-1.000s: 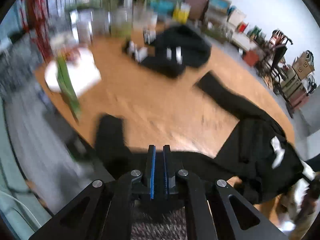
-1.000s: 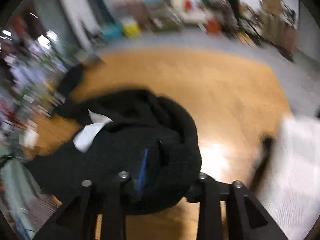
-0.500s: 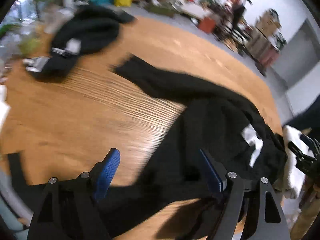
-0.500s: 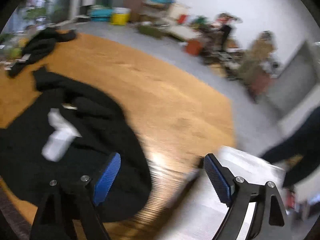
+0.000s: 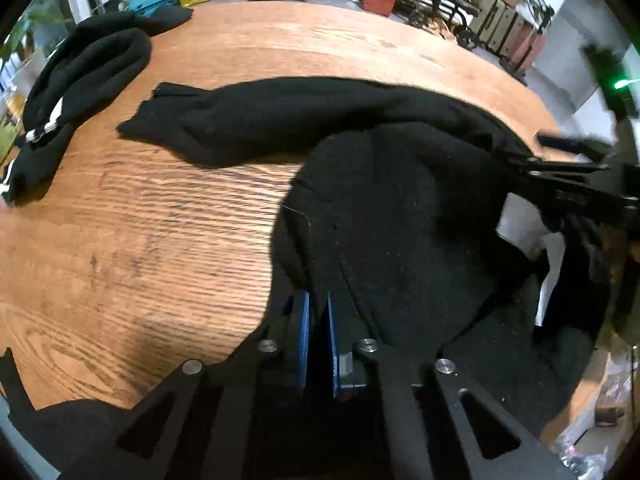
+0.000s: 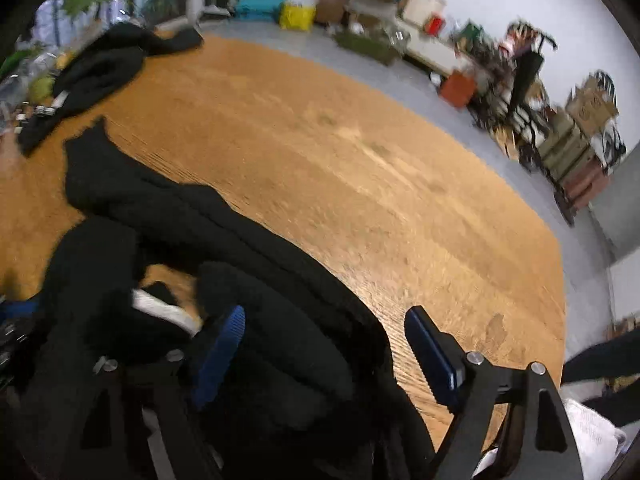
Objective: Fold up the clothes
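A black sweater [image 5: 400, 220] lies crumpled on the round wooden table [image 5: 140, 240], one sleeve [image 5: 260, 120] stretched out to the left. My left gripper [image 5: 318, 336] is shut on the sweater's near edge, with fabric pinched between the blue pads. A white label [image 5: 520, 228] shows inside the garment. In the right wrist view my right gripper [image 6: 326, 350] is open, its blue pads astride thick folds of the sweater [image 6: 240, 240] near the white label [image 6: 160, 308]. The view is blurred.
A second black garment [image 5: 80, 68] with a striped trim lies bunched at the table's far left edge. A white cloth [image 6: 592, 432] and a dark sleeve [image 6: 600, 360] sit at the lower right. Boxes, bags and plants crowd the floor beyond the table [image 6: 360, 160].
My left gripper, open half a second ago, has come down and shut on the sweater's edge. My right gripper let go earlier, stays open and has swung back over the sweater's folds.
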`<state>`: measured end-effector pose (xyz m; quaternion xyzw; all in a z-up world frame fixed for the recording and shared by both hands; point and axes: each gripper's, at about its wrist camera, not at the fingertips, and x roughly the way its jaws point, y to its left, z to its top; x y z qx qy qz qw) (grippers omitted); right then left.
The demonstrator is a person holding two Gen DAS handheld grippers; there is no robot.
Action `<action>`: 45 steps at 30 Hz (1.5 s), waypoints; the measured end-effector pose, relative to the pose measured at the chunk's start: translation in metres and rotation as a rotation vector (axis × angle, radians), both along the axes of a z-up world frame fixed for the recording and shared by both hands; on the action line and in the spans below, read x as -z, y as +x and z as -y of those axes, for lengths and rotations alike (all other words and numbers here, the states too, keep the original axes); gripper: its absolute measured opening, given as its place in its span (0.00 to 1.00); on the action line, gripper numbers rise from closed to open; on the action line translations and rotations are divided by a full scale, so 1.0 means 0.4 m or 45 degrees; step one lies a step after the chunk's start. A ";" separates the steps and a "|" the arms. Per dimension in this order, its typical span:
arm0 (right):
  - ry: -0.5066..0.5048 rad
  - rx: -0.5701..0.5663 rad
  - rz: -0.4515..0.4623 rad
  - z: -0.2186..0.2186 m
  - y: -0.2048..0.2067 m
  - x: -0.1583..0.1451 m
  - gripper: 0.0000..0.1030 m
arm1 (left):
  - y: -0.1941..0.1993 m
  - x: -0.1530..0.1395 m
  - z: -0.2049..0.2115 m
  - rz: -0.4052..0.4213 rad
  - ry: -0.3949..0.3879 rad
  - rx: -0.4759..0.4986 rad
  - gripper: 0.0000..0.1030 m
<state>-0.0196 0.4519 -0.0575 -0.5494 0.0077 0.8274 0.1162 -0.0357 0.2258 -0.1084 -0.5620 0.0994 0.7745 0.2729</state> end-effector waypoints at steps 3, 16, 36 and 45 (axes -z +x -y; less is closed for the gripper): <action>-0.067 0.029 -0.028 -0.016 0.003 0.000 0.11 | -0.017 -0.035 0.068 0.013 0.090 -0.028 0.08; 0.239 0.273 -0.152 -0.146 0.438 -0.217 0.53 | -0.040 -0.112 0.315 -0.051 -0.022 -0.130 0.08; -0.012 -0.445 0.159 0.107 0.187 0.064 0.67 | -0.118 0.017 0.127 0.055 -0.024 0.040 0.49; 0.098 -0.302 -0.299 0.121 0.241 -0.181 0.06 | -0.086 -0.212 0.220 -0.192 0.217 -0.120 0.11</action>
